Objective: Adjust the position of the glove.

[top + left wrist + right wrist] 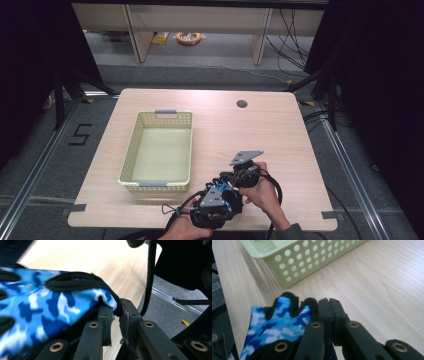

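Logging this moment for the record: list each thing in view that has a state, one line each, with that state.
blue camouflage glove: lifted off the table, pinched at two edges, one by each gripper.
left gripper: shut on the glove's black-trimmed edge.
right gripper: shut on the glove, jaws pressed together.
yellow perforated basket: upright, empty.

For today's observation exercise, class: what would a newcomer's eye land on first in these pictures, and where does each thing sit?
First, the blue camouflage fingerless glove, at the table's near edge, pinched between the left gripper and the right gripper, both shut on its fabric. Next, the pale yellow-green perforated basket, lying empty left of centre on the light wooden table, just beyond the glove.
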{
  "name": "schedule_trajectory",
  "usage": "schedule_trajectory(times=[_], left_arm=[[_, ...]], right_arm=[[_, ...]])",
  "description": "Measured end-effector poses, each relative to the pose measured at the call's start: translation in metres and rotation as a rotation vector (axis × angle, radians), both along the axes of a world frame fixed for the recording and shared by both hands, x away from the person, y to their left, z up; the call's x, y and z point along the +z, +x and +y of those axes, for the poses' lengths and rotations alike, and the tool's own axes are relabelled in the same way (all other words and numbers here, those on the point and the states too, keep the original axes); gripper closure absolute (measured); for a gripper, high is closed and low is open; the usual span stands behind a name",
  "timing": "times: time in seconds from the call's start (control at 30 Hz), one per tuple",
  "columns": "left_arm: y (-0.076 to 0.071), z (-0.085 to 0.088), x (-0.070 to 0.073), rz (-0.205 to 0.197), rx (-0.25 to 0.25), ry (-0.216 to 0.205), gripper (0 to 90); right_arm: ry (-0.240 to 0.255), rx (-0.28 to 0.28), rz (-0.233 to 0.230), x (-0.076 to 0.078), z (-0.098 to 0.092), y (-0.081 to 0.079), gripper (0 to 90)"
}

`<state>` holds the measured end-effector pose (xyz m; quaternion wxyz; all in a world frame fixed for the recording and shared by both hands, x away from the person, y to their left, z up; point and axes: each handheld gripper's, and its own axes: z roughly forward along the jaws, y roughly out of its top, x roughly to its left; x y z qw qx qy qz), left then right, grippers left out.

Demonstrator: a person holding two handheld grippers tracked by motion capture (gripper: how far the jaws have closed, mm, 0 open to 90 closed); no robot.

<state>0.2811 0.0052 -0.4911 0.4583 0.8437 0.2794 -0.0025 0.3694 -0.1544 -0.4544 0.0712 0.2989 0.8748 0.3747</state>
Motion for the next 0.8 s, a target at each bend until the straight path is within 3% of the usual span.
schedule_trajectory(times=[0.13,0.17,0.23,0.3,0.33,0.4,0.43,0.5,0.63,0.67,0.7,0.73,0.8], left_arm=[[0.003,-0.004,-0.008,0.017,-0.019,0.025,75.1],[0.001,-0.006,-0.013,0.047,-0.019,0.011,75.1],[0.0,-0.006,-0.018,0.056,-0.041,0.027,69.7],[-0.002,-0.006,-0.02,0.067,-0.047,0.041,62.5],[-0.003,-0.003,-0.019,0.056,-0.06,0.046,59.9],[-0.005,0.0,-0.017,0.045,-0.067,0.037,54.9],[-0.005,0.003,-0.015,0.028,-0.077,0.046,51.4],[-0.007,0.007,-0.013,0.041,-0.065,0.036,43.7],[-0.01,0.034,-0.004,0.024,-0.091,-0.029,36.9],[-0.009,0.043,-0.002,-0.015,-0.048,0.018,36.4],[-0.009,0.043,-0.002,-0.015,-0.048,0.018,35.8],[-0.008,0.052,-0.003,-0.018,-0.018,0.022,35.1],[-0.006,0.056,-0.003,-0.035,-0.011,0.03,34.6]], right_arm=[[-0.008,0.008,0.013,-0.009,0.005,0.003,89.1],[-0.013,0.018,0.033,-0.013,0.006,0.003,89.0],[-0.046,0.029,0.048,-0.021,0.008,0.005,88.6],[-0.037,0.013,0.065,-0.028,0.012,0.005,87.2],[-0.055,0.016,0.069,-0.027,0.011,0.006,85.4],[-0.034,0.015,0.057,-0.028,0.011,0.006,79.3],[-0.046,0.006,0.048,-0.026,0.009,0.006,75.9],[-0.025,-0.011,0.039,-0.026,0.009,0.005,71.7],[-0.003,-0.053,-0.008,-0.008,-0.011,-0.011,62.8],[0.008,-0.054,-0.021,-0.006,-0.014,-0.015,61.4],[0.008,-0.054,-0.021,-0.006,-0.014,-0.015,61.4],[0.034,-0.104,-0.024,-0.004,-0.021,-0.022,59.7],[0.011,-0.111,-0.032,-0.003,-0.027,-0.025,59.2]])
